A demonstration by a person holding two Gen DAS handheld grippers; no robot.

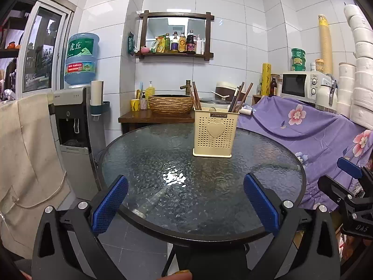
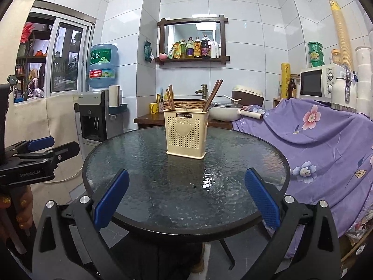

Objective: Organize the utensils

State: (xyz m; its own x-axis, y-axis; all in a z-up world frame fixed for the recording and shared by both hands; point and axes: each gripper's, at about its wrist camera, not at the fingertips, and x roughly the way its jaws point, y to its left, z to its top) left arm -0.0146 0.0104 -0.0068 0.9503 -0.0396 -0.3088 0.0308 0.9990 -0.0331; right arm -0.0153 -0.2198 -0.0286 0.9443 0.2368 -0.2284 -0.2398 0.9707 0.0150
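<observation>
White tiled walls stand behind a round glass bench (image 1: 139, 163), where a cream utensil holder (image 1: 214, 133) sits upright toward the far side with brown chopsticks (image 1: 197, 98) standing in it. Both the left tongs (image 1: 186, 200) and the right tongs (image 2: 186, 198) hover spread wide and empty over the near edge.

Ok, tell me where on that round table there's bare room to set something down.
Nearly all of the glass table is bare: the whole near half between the grippers and the cream utensil holder, plus the patches left and right of it. Only the far middle is taken, by the holder with its chopsticks. The left gripper and right gripper are both open and empty.
</observation>
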